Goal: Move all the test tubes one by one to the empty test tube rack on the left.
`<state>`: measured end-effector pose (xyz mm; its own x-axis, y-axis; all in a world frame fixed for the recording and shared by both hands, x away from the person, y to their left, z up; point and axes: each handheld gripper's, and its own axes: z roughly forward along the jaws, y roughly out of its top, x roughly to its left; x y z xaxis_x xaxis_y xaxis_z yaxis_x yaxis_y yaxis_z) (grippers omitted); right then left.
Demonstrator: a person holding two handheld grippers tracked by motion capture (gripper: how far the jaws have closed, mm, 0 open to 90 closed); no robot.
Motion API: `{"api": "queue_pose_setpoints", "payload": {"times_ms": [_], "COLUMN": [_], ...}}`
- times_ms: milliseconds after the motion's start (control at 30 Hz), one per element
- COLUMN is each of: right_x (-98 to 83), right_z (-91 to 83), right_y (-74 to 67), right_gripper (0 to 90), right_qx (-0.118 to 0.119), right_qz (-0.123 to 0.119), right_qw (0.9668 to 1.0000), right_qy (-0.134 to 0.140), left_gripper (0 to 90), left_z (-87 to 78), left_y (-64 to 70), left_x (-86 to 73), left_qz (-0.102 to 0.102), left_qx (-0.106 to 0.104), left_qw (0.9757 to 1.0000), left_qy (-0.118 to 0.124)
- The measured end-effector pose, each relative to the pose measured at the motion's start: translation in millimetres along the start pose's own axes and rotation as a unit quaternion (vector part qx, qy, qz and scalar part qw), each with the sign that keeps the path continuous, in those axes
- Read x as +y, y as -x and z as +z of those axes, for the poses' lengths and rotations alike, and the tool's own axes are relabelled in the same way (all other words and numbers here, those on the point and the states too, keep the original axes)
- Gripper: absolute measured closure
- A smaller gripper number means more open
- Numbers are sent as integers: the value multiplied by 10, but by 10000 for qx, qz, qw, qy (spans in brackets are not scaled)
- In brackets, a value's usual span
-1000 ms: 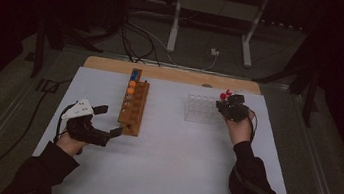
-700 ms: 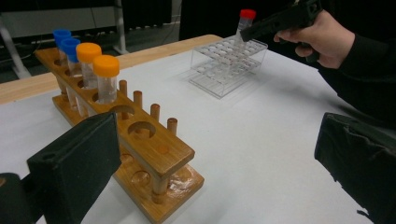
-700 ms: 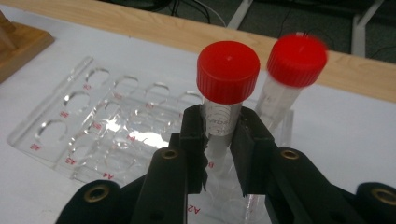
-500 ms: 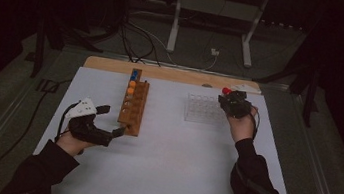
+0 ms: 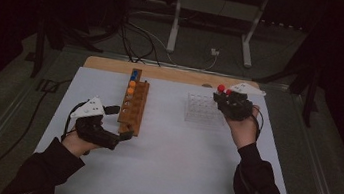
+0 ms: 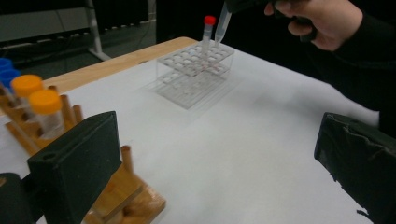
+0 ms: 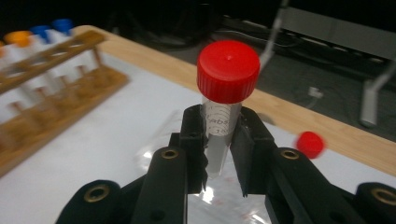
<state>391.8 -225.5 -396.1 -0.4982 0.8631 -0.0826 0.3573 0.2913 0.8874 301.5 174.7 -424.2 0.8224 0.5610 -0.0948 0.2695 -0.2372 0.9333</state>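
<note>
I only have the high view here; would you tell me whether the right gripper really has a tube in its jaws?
Observer: Yes. In the right gripper view, the right gripper is shut on a red-capped tube, gripping its clear body below the cap.
Operator: Thank you. Is its tip seated anywhere?
Observer: No. The left gripper view shows the tip hanging just above the clear rack.
Operator: Does that rack hold anything?
Observer: One other red-capped tube stands upright in it.
</note>
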Motion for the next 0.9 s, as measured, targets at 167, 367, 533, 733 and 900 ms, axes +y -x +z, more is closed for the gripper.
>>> {"api": "queue_pose_setpoints", "payload": {"times_ms": [167,367,533,733,900], "right_x": [-70,-186,-306,-429,-498], "right_z": [-102,-201,-249,-279,-277], "right_y": [-210,-458,-667,-902,-1051], "right_gripper": [744,744,744,744,744], "right_qx": [348,769,1122,1494,1713], "right_qz": [-212,-397,-510,-668,-802], "right_qw": [9992,9962,9922,9862,9815], "right_qy": [-27,-83,-158,-237,-301], "left_gripper": [31,32,40,58,113], "left_z": [75,167,267,409,542], "left_y": [40,97,162,257,345], "left_x": [71,149,183,232,259], "left_qz": [29,53,149,239,332], "left_qx": [-124,-304,-366,-487,-580], "left_qw": [9999,9994,9990,9983,9976], "left_qy": [-14,-169,-196,-210,-177]}}
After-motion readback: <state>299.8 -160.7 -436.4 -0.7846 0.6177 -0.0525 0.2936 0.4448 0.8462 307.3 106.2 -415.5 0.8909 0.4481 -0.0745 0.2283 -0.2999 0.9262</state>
